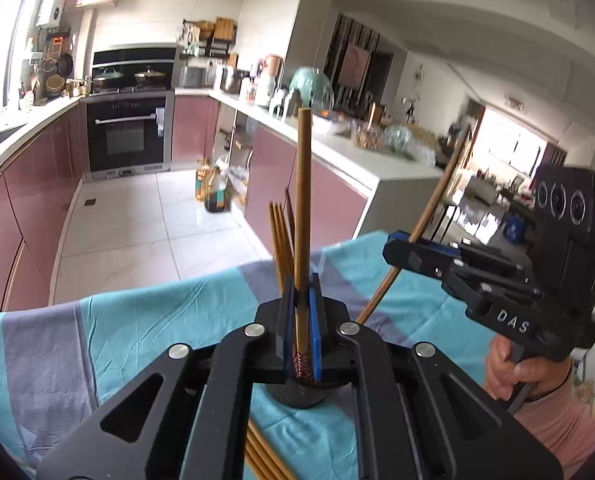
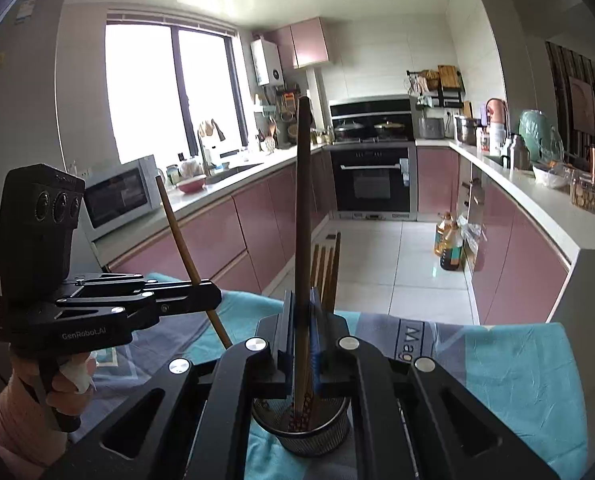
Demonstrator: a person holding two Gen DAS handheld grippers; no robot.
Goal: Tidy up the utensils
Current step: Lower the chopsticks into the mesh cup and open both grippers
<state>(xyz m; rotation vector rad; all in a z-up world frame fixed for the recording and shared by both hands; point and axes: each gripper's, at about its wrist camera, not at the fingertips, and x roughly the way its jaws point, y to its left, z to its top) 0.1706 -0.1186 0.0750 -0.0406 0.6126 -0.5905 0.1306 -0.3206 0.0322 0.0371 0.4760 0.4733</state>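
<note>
A dark mesh utensil cup (image 2: 301, 436) stands on the table's teal and grey cloth (image 1: 137, 320); it also shows in the left wrist view (image 1: 301, 396). Several brown chopsticks (image 1: 280, 236) stand in it. My left gripper (image 1: 302, 292) is shut on one upright chopstick (image 1: 303, 200) whose patterned end is over the cup. My right gripper (image 2: 302, 312) is shut on another chopstick (image 2: 303, 208), its lower end inside the cup. Each gripper shows in the other's view (image 1: 401, 254) (image 2: 209, 296), holding its stick tilted.
More loose chopsticks (image 1: 263, 456) lie on the cloth near me, beneath the left gripper. Beyond the table edge is tiled kitchen floor (image 1: 137, 220) with oil bottles (image 1: 213, 192), pink cabinets, an oven and cluttered counters.
</note>
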